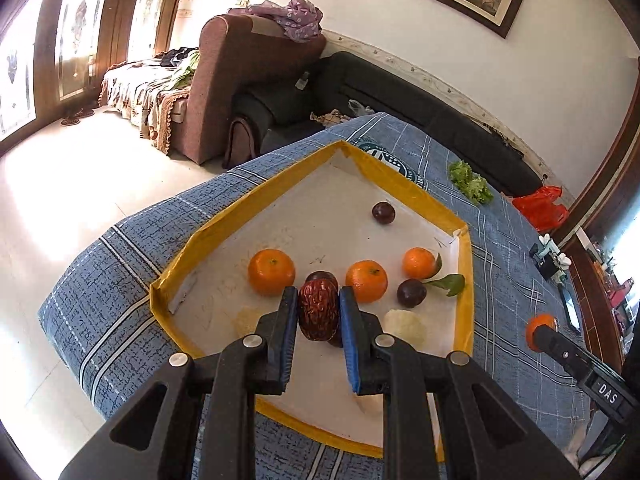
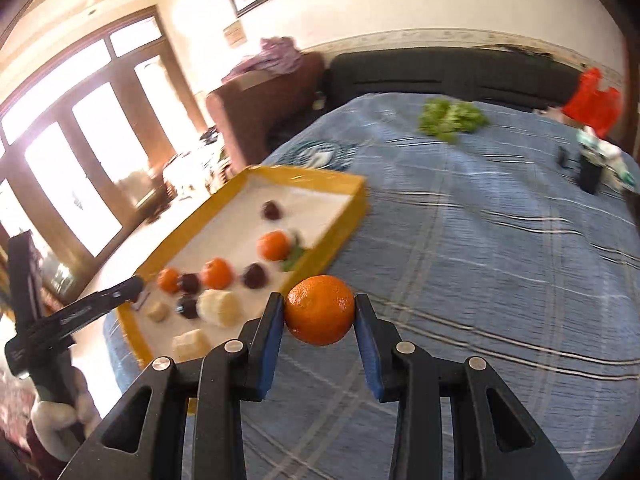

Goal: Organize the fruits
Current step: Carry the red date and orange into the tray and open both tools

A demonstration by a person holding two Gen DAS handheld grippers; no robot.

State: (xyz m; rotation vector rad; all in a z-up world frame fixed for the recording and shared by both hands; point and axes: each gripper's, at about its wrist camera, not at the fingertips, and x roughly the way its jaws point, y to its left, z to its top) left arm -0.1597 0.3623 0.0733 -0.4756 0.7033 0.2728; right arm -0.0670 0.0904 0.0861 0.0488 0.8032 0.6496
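Observation:
My left gripper [image 1: 319, 308] is shut on a wrinkled red date [image 1: 318, 310], held over the yellow-rimmed white tray [image 1: 466, 280]. Three tangerines [image 1: 271, 272] and dark plums [image 1: 383, 212] lie in the tray, with pale fruit pieces [image 1: 405, 324] near the front. In the right wrist view my right gripper [image 2: 320, 316] is shut on a tangerine [image 2: 320, 310], held above the blue cloth just right of the tray [image 2: 352, 216]. That same tangerine [image 1: 538, 330] shows at the right gripper's tip in the left wrist view. The left gripper [image 2: 132, 286] reaches into the tray from the left.
A blue plaid cloth [image 2: 480, 280] covers the table. Green lettuce [image 2: 452, 118] lies at its far side, a red bag [image 2: 592, 100] and small dark items [image 2: 590, 176] at the far right. Sofas [image 1: 256, 76] stand beyond the table.

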